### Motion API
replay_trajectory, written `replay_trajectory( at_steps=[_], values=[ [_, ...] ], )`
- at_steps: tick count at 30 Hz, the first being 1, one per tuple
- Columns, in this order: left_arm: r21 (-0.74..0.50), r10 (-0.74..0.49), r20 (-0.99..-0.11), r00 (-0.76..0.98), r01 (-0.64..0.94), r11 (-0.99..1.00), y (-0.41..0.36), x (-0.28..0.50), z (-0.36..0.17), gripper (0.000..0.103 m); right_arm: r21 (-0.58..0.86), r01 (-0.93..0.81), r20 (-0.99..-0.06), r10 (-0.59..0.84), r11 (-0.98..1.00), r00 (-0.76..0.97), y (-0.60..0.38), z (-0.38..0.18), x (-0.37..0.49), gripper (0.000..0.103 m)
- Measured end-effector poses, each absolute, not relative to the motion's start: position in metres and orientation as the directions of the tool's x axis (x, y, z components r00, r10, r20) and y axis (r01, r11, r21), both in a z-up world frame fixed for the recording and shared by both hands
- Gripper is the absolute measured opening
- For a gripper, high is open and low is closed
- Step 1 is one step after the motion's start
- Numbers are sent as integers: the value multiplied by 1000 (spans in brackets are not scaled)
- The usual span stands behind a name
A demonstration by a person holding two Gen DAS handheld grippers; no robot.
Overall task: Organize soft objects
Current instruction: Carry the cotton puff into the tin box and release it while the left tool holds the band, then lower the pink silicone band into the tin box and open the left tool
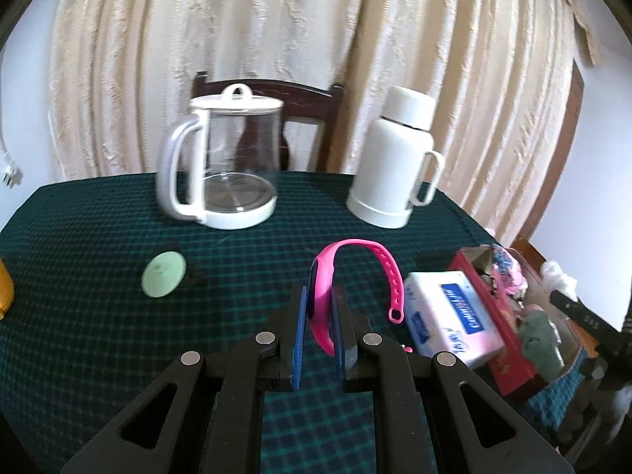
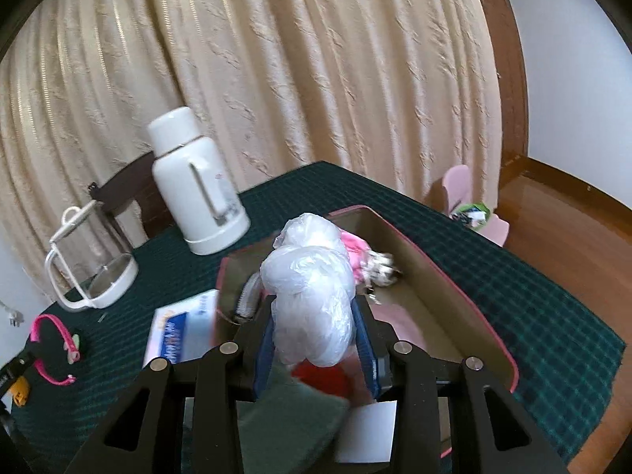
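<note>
Now your left gripper [image 1: 319, 330] has its jaws pinched on the pink silicone wristband [image 1: 347, 276]; your right gripper [image 2: 314, 335] clamps the crumpled plastic bag [image 2: 312, 288] over the red box [image 2: 454, 276]. Lower gently toward 12 o'clock, then release.

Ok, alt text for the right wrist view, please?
The right gripper is shut on a crumpled white plastic bag above an open red box holding pink soft items. Behind, on the green checked tablecloth, stand a white thermos and a glass kettle.
</note>
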State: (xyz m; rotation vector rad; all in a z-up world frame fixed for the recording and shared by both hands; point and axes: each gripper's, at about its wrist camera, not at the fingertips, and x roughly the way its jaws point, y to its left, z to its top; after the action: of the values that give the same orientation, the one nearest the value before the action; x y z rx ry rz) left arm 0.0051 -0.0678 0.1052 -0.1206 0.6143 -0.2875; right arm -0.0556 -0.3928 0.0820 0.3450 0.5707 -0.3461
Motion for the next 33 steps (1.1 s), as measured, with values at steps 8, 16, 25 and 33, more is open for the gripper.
replay_trajectory(
  at_steps=[8,16,25,33],
  values=[
    [-172,-367,-543,755,328,929,-113,0,118,12,244,457,-550,-266,856,792,-418,82,-74,71],
    [-184,-482,-543,688,462,867,-170,-4,125,12,258,458,-530,-272,850,803,-430,85,-84,71],
    [-257,-624,-558,547,601,757,-233,-4,122,12,269,472,-535,-277,840,798,-445,79,-92,71],
    [-337,-738,-548,395,703,627,-286,-5,119,12,283,485,-536,-283,828,796,-456,77,-96,71]
  ],
)
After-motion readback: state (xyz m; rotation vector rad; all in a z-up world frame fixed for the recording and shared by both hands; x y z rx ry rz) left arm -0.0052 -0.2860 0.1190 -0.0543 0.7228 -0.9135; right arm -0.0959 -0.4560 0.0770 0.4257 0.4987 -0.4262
